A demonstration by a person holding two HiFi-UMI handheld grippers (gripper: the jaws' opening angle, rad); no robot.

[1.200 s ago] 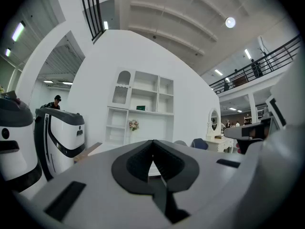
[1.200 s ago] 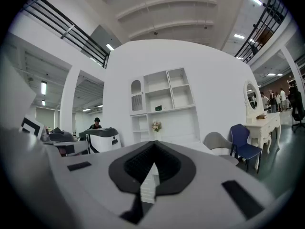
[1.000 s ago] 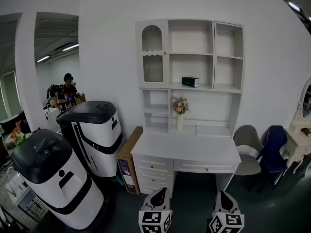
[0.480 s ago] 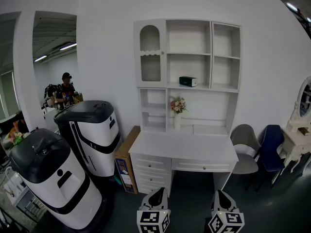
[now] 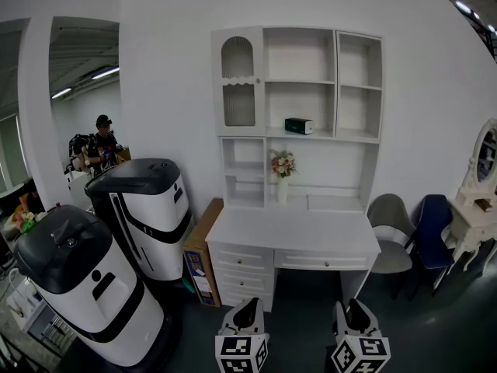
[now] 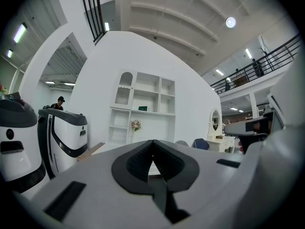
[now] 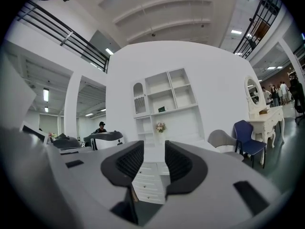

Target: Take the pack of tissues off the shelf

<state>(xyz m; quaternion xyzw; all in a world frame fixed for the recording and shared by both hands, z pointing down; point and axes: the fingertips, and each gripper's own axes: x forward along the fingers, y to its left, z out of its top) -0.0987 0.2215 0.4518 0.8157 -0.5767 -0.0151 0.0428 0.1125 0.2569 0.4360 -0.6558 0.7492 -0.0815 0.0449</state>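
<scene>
Currently: pack of tissues (image 5: 300, 126) is on the shelf unit (image 5: 353, 84) – a small dark green box with a pale end. It lies flat in the unit's middle column, on the floor of the second open compartment from the top, about midway across. Nothing touches it.

Left gripper (image 6: 152, 145): jaws pressed together, tips meeting, nothing between them. It is held level and aimed at the shelf unit, well short of it.

Right gripper (image 7: 154, 151): jaws have just been opening. They stand a little apart with a clear gap and nothing between the pads. It is also level, facing the shelf unit, well short of it and just right of the left gripper.

Head view: both grippers sit low at the frame's bottom edge, marker cubes toward the camera, in front of the shelf unit and apart from it.

Surroundings, all placed from the shelf unit:
- white desk (image 5: 295, 235) directly beneath, drawers shut
- vase of flowers (image 5: 283, 173) in the open bay below the tissue compartment
- cardboard box (image 5: 200, 259) on edge at the lower left, against the desk's side
- two white-and-black machines (image 5: 147, 208) farther left
- grey chair (image 5: 390, 235) and blue chair (image 5: 435, 228) to the lower right
- white dressing table (image 5: 474, 224) beyond the chairs
- person (image 5: 101, 142) standing far left, seen through an opening in the wall.
</scene>
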